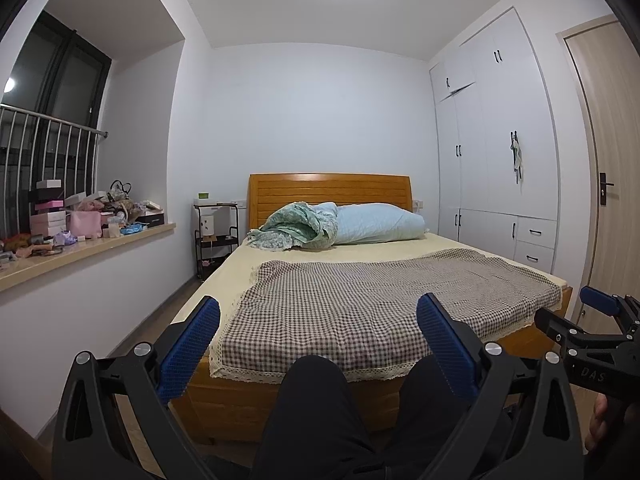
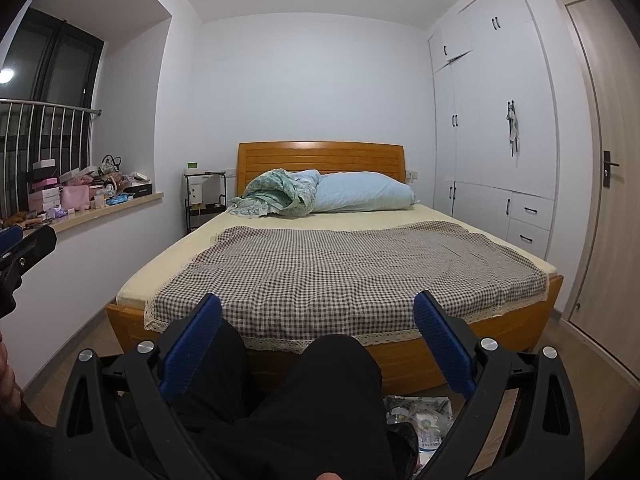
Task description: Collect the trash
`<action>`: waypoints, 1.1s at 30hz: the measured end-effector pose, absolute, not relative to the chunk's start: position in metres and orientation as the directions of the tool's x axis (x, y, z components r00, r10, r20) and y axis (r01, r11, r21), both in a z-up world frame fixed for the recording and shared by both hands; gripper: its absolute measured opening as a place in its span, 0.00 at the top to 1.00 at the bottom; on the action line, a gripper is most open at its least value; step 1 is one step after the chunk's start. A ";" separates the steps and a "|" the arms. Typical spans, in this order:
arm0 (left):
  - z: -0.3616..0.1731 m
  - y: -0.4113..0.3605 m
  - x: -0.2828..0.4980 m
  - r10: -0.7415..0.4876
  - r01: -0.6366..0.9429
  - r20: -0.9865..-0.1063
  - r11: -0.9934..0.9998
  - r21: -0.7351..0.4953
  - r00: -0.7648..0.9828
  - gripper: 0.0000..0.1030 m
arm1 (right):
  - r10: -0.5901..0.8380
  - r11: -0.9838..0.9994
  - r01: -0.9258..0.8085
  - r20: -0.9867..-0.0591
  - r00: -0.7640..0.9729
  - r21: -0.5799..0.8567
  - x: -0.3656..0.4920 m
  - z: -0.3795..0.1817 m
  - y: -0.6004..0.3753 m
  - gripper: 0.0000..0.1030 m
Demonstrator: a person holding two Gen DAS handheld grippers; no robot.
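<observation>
Crumpled plastic wrappers and packets [image 2: 420,414] lie on the wooden floor at the foot of the bed, low in the right wrist view and partly hidden by a knee and a finger. My right gripper [image 2: 318,316] is open and empty above the person's black-trousered knees [image 2: 320,392]. My left gripper [image 1: 318,320] is also open and empty, held over the knees and facing the bed. At the right edge of the left wrist view shows one of the right gripper's blue pads [image 1: 600,301].
A wooden bed [image 2: 400,360] with a checked cloth [image 2: 340,272], a pillow and a bundled quilt fills the middle. A cluttered windowsill [image 1: 80,240] runs along the left, with a black shelf cart [image 1: 216,236] beside the headboard. White wardrobes [image 1: 496,160] and a door [image 1: 608,160] stand on the right.
</observation>
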State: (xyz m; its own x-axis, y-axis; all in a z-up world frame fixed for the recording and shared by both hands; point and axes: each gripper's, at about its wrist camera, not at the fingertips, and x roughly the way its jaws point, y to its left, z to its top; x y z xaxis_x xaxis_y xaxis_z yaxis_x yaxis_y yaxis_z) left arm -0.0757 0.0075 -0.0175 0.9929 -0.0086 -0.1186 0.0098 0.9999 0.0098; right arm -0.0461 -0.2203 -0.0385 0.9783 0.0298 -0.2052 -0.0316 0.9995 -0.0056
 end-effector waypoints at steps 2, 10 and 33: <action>-0.017 0.008 -0.075 -0.010 0.012 -0.118 1.000 0.009 0.993 0.07 | 0.029 1.000 -0.031 -0.203 0.979 -0.006 -0.046 -0.038 -0.220 0.10; -0.018 0.009 -0.075 -0.011 0.012 -0.119 1.000 0.008 0.993 0.07 | 0.034 0.999 -0.036 -0.193 0.981 -0.008 -0.048 -0.037 -0.220 0.10; -0.020 0.006 -0.075 -0.010 0.011 -0.119 1.000 0.007 0.993 0.07 | 0.033 0.999 -0.039 -0.196 0.980 -0.024 -0.050 -0.037 -0.220 0.10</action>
State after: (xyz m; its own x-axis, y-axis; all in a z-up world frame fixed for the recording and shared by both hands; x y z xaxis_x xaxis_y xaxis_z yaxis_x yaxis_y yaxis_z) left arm -0.0755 0.0065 -0.0200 0.9928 -0.0101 -0.1193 0.0110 0.9999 0.0071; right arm -0.0503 -0.2197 -0.0374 0.9799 0.0335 -0.1964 -0.0390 0.9989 -0.0243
